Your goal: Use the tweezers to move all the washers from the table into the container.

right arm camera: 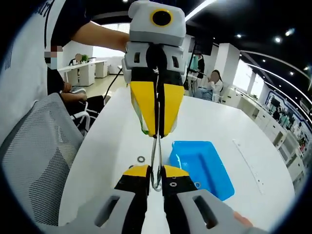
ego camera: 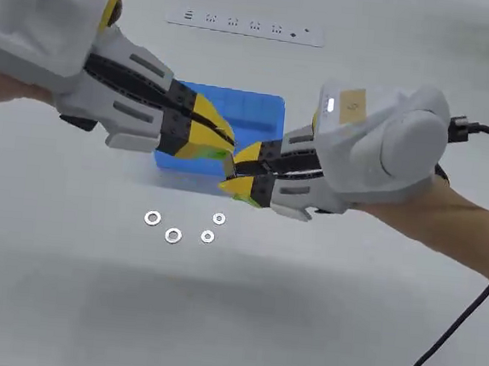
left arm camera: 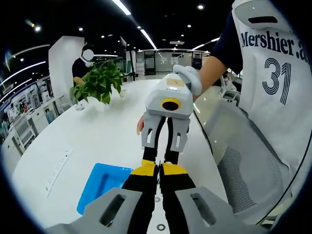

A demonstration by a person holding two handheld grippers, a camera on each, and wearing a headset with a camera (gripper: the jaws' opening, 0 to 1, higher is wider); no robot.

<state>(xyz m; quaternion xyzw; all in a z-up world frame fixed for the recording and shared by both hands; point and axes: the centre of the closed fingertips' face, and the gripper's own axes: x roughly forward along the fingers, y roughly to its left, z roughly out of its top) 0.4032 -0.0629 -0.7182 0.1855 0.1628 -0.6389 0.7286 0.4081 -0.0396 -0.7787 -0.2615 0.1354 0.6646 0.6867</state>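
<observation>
Tweezers [right arm camera: 156,146] bridge both grippers, long axis running jaw to jaw. Left gripper [ego camera: 225,144] jaws pinched shut on one end, right gripper [ego camera: 232,173] jaws closed round the other. Washers [ego camera: 173,236] lie on the counter [ego camera: 300,325] just below, nearer the right gripper. Container [ego camera: 259,116] sits behind.

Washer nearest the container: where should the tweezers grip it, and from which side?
The washer lies flat, so pinch its ring: one tweezers tip in the hole, the other outside the rim. It is probably best to come steeply from above on the near side, away from the container wall.
</observation>
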